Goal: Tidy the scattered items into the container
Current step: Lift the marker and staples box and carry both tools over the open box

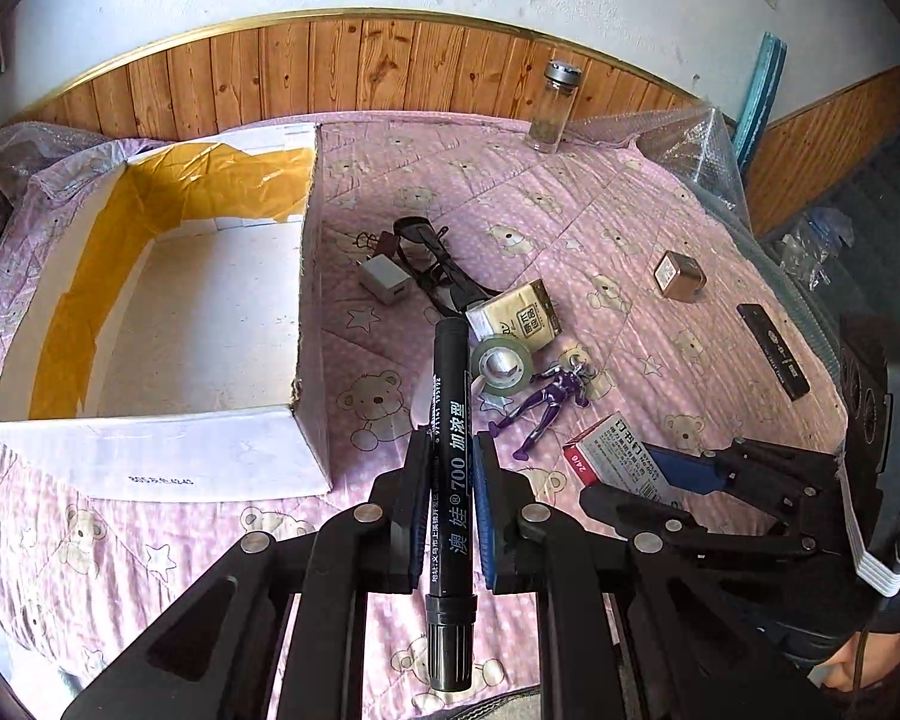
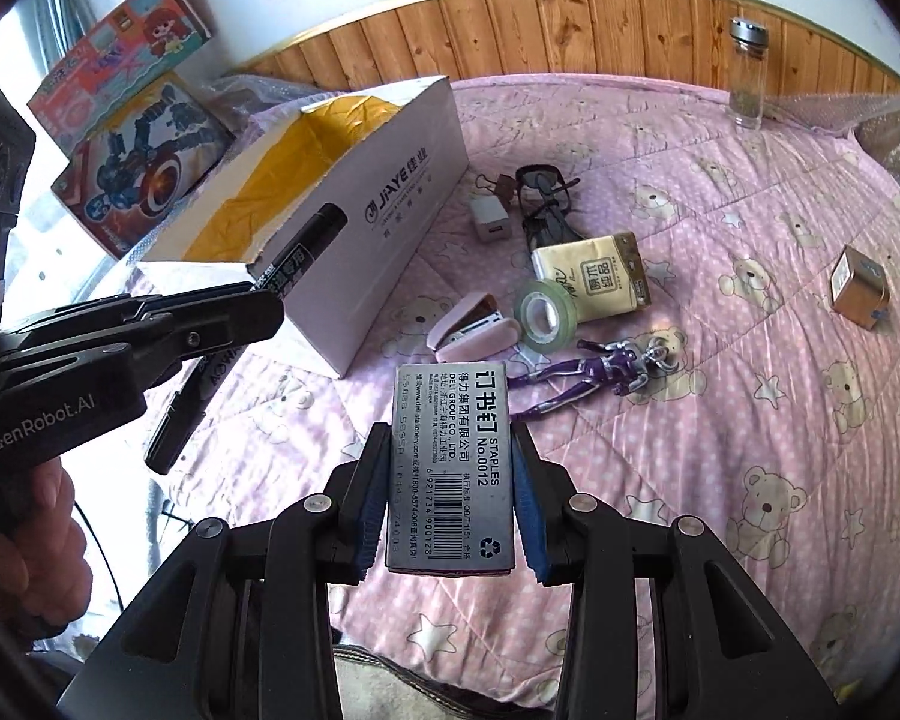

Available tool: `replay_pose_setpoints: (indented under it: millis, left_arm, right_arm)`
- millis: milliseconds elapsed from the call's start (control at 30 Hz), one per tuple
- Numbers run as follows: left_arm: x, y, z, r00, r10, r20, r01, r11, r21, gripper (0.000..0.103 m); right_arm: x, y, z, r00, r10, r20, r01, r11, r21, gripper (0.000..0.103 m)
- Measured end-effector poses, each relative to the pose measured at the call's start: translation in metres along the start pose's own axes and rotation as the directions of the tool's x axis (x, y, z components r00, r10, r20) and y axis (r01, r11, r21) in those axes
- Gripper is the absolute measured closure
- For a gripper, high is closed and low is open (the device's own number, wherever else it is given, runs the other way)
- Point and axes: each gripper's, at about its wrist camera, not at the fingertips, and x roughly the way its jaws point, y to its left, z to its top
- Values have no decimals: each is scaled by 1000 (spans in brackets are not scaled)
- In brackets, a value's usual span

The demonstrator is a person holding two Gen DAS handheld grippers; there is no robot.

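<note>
our left hand-held gripper (image 1: 453,498) is closed on the black marker (image 1: 450,480), long axis pointing forward; the open box (image 1: 150,456) lies forward-left, nearer this hand. our right hand-held gripper (image 2: 450,510) clamps the staples box (image 2: 450,468).

A pink bear-print bedspread (image 1: 660,192) covers the bed. Wooden wall panelling (image 1: 354,66) runs behind it at twelve o'clock. Colourful toy boxes (image 2: 138,138) are stacked at ten o'clock, bubble wrap (image 1: 690,144) at two.

Home bedroom: teddy-bear quilt (image 1: 570,192)
</note>
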Motion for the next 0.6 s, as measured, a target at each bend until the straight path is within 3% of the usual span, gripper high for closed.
replay_pose_setpoints:
  millis: [600]
  left_arm:
    - [-53,30,1,993,50,104,-45,998,-46,89]
  right_arm:
    - [-22,51,35,996,81,44,-77,992,-99,63]
